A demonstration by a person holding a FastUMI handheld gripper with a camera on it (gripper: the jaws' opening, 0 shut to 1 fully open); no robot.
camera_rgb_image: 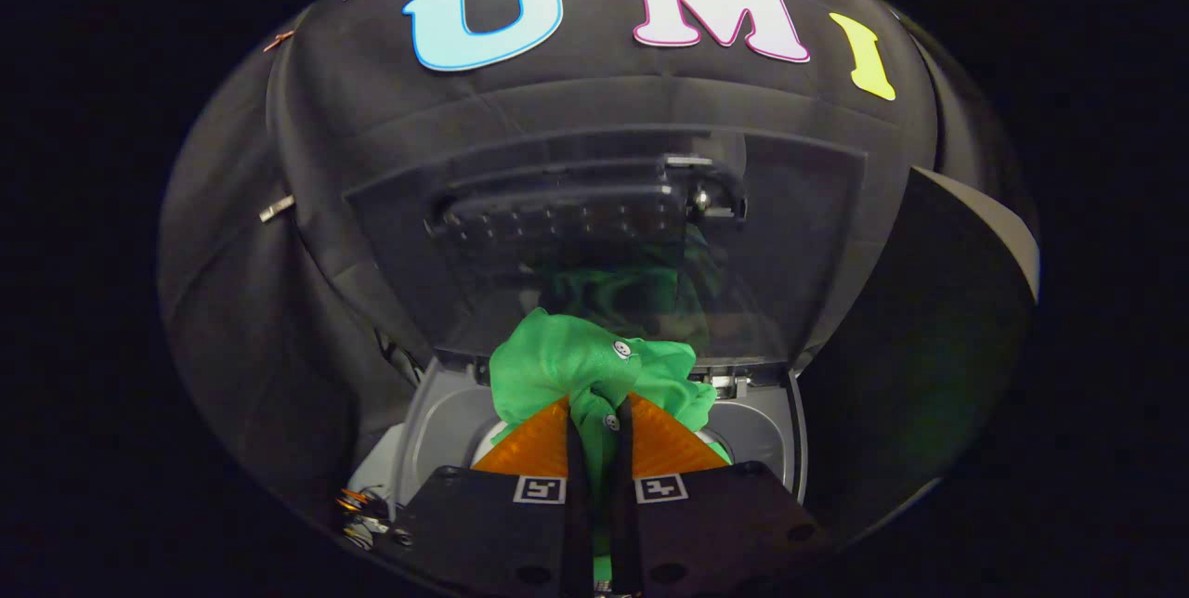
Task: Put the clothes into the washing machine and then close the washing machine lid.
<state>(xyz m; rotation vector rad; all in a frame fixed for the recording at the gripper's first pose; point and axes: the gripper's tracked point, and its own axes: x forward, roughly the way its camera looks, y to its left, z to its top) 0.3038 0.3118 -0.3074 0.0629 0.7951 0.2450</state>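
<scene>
Gripper view: gripper (599, 412) fingers nearly together, clamped on bunched green buttoned garment (576, 366).
Ahead: raised dark translucent washing machine lid (604, 236).
Below: grey washer top (446, 422).

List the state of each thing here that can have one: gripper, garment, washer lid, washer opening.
gripper: shut on the green garment, both fingers pressing it.
green garment: bunched, held up over the washer opening, not yet dropped in.
washing machine lid: raised, standing open behind the garment.
washer opening: uncovered below the garment.
</scene>
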